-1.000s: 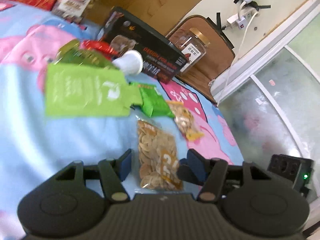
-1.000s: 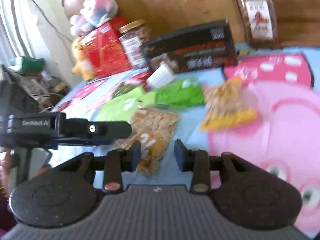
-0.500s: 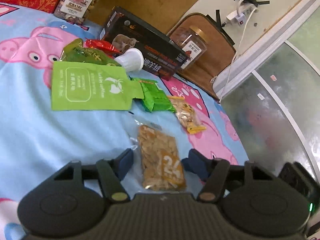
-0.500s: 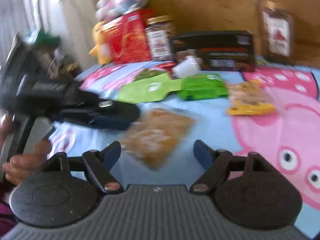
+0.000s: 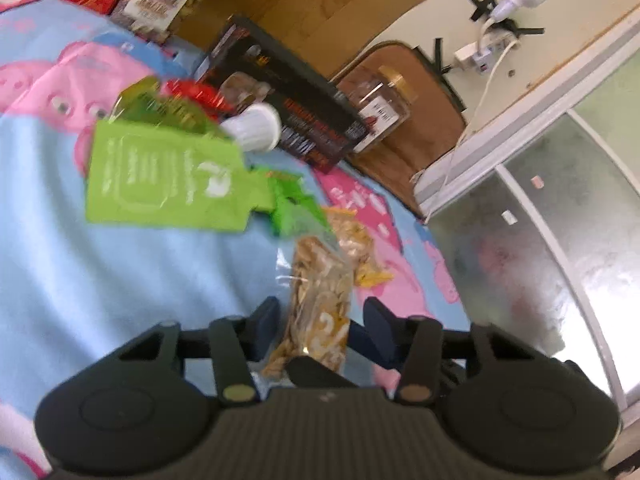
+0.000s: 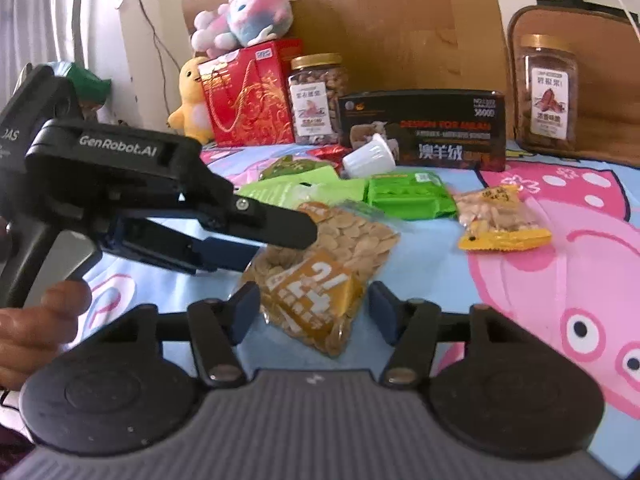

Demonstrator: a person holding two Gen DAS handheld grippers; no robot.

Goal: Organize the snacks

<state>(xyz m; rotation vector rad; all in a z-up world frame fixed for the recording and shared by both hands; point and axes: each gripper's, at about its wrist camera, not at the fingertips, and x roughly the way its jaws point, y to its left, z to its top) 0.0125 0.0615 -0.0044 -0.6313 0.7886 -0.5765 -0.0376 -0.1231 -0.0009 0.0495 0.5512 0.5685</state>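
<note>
I read "GenRobot.AI" in pale letters on the left gripper body, and a large "24" on the orange label of the clear nut packet. The black box carries "DESIGN FOR MILAN" in red with white Chinese characters beneath; the jar labels are too small for me to read.

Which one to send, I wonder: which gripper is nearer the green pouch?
Left. The left gripper ends just before the green pouch; the right gripper is farther back, at the seed bag's near end.
</note>
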